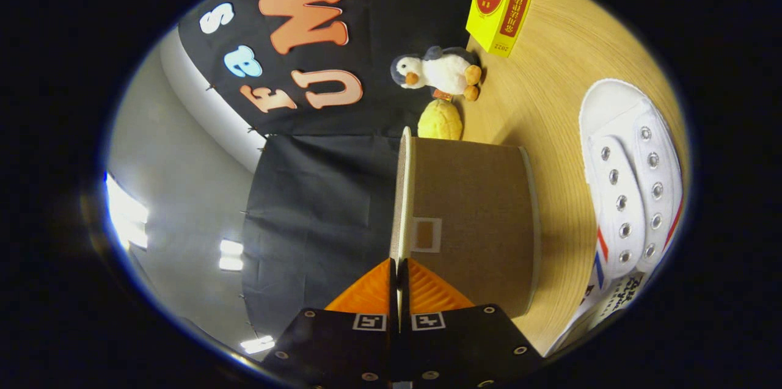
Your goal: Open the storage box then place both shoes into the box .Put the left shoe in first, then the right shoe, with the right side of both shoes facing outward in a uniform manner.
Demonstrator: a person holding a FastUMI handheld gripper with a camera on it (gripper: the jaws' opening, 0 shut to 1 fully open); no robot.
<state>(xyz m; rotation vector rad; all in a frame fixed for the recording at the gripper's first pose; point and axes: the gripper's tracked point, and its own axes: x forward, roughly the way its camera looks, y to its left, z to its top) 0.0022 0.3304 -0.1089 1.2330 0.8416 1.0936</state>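
Observation:
The view is rolled on its side, so the wooden table (550, 108) stands to the right. A brown fabric storage box (470, 212) with a small label window sits just ahead of the fingers. Its lid (402, 193) shows edge-on along the box's top side. My gripper (398, 264) is shut on the near edge of that lid, both fingers pressing on it. A white canvas shoe (629, 193) with metal eyelets and red and blue stripes lies on the table beyond the box's far side. Part of a second shoe (617, 303) shows next to it.
A yellow carton (500, 7) stands at the back of the table. A plush penguin (437, 71) and a yellow bun-shaped toy (440, 121) sit behind the storage box, close to the black cloth wall.

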